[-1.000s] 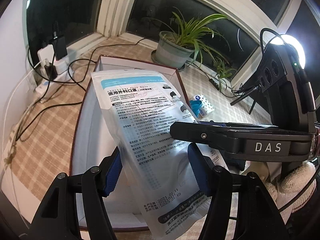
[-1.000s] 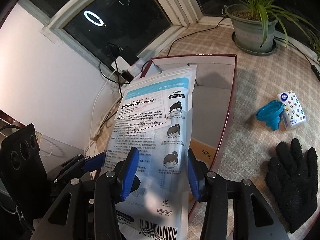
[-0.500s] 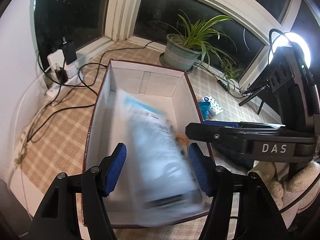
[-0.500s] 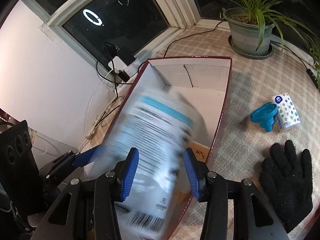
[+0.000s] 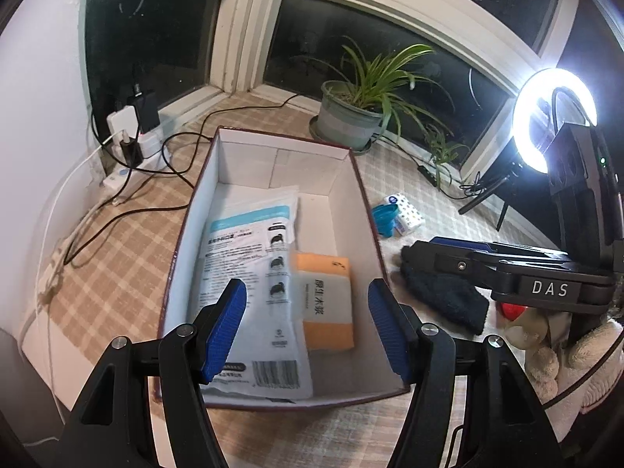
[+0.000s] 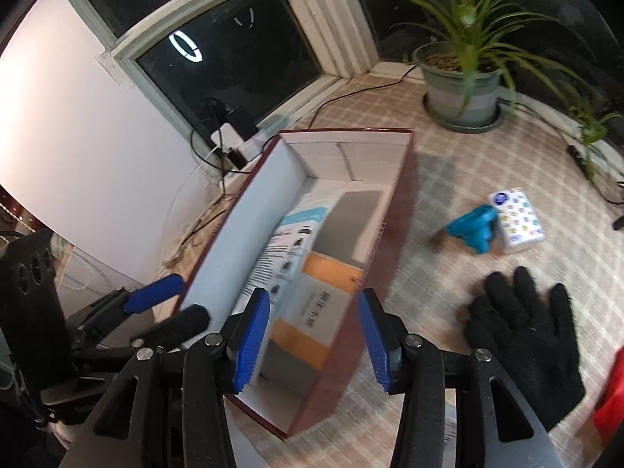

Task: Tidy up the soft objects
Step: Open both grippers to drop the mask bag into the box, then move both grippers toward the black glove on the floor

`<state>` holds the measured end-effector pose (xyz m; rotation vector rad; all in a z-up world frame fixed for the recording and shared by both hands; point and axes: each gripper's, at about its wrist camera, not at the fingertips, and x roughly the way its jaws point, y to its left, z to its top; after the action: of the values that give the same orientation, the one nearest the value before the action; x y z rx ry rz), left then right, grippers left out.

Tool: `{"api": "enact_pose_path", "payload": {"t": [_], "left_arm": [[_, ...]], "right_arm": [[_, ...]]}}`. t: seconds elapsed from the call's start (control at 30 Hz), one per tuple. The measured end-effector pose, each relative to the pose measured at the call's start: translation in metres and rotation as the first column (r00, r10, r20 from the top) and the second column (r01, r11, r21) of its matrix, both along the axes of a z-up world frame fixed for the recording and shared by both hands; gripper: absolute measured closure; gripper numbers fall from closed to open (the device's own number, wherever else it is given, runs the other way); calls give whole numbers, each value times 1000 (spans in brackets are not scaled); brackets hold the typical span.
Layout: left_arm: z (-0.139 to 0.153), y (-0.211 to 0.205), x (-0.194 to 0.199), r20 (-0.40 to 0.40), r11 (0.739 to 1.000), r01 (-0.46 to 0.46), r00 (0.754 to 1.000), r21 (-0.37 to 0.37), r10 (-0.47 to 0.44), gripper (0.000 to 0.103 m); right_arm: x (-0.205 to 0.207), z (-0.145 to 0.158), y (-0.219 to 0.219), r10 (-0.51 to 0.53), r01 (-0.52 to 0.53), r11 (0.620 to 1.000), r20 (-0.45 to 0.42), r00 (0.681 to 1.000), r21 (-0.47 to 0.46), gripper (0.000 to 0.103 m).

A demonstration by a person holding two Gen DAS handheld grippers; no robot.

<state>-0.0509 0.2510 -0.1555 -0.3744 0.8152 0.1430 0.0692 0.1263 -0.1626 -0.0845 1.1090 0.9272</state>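
Inspection of the left wrist view found the left gripper [image 5: 308,327] with its blue fingers [image 5: 225,325] spread wide and holding nothing, poised over the near end of the box [image 5: 364,202]. The mask packet [image 5: 249,273] lay flat on the box floor along the left wall, printed side up, barcode toward the near wall. An orange-and-white tissue pack [image 5: 325,300] lay just beside it on the right, its left edge touching or slightly overlapping the packet; which could not be determined. Outside the box to the right, on the checked worktop [image 5: 117,273], were a black glove [image 5: 440,296], a blue funnel [image 5: 384,220] and a patterned tissue packet [image 5: 407,216] touching it. The right gripper [image 5: 503,269] crossed the frame at right, beside a lit ring light [image 5: 553,117]. A potted plant [image 5: 351,117] stood beyond the box. In the right wrist view, the right gripper [image 6: 314,335] likewise had its fingers [image 6: 253,335] parted and empty, above the near right wall of the box [image 6: 394,241]. The mask packet [image 6: 284,249] and tissue pack [image 6: 312,312] were visible inside. The black glove [image 6: 522,347] lay palm-flat on the worktop [image 6: 429,202] to the right, well apart from the box, with the blue funnel [image 6: 475,228] and patterned tissue packet [image 6: 514,220] beyond it.
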Motion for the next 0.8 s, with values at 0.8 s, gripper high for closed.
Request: {"api": "enact_pose_path", "payload": {"t": [0.8], "left_arm": [[15,-118,-6,50,997,77,996,2,-77,38]], "right_arm": [[-43,57,-140,-115,153,985,349,930,-83,59]]}}
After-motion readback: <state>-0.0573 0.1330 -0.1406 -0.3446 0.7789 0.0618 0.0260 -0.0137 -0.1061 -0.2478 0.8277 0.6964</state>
